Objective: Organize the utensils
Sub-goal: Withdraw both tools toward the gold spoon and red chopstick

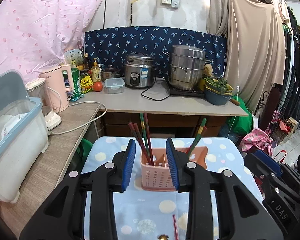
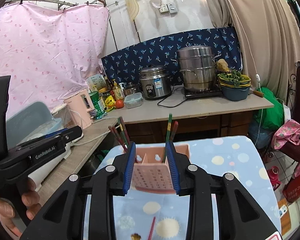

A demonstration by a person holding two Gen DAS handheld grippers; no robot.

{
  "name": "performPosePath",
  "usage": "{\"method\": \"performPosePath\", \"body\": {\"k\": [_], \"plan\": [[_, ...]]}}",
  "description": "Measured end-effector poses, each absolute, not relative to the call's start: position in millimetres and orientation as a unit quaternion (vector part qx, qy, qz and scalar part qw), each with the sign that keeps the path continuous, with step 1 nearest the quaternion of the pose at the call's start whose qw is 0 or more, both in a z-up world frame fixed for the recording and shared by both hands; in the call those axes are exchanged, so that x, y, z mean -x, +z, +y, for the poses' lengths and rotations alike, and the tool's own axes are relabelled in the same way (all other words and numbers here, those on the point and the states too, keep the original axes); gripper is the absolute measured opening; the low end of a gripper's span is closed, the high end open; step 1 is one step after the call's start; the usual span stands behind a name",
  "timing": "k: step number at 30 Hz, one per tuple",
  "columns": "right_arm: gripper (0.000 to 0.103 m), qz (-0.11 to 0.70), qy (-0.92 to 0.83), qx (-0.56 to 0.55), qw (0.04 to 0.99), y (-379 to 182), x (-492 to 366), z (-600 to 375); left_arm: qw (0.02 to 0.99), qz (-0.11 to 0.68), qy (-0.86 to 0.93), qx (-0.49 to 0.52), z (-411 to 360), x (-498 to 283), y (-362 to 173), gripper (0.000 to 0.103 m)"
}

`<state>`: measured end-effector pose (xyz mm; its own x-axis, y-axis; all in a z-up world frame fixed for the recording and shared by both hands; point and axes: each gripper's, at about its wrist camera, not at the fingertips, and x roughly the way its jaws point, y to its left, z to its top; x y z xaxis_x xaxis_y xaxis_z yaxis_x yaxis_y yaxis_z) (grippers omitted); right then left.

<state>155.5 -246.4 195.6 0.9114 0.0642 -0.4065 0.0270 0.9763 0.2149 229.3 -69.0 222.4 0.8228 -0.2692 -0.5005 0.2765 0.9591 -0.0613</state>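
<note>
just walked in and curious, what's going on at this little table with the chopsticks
A person is sorting chopsticks into a pink utensil holder on a small table with a blue dotted cloth, using a handheld gripper in each hand. Several chopsticks already stand in the holder's compartments. One red chopstick still lies on the cloth near the cameras. Both the left gripper and the right gripper are open and empty, hovering in front of the holder.
</note>
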Motion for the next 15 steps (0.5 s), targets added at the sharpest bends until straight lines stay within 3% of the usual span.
{"method": "performPosePath", "body": {"k": [15], "plan": [[0.031,0.278,0.019,-0.125,0.952,125.3,-71.9,-230.4,0.935,0.327,-0.136,-0.019,-45.9,-158.3,141.6,0.03]]}}
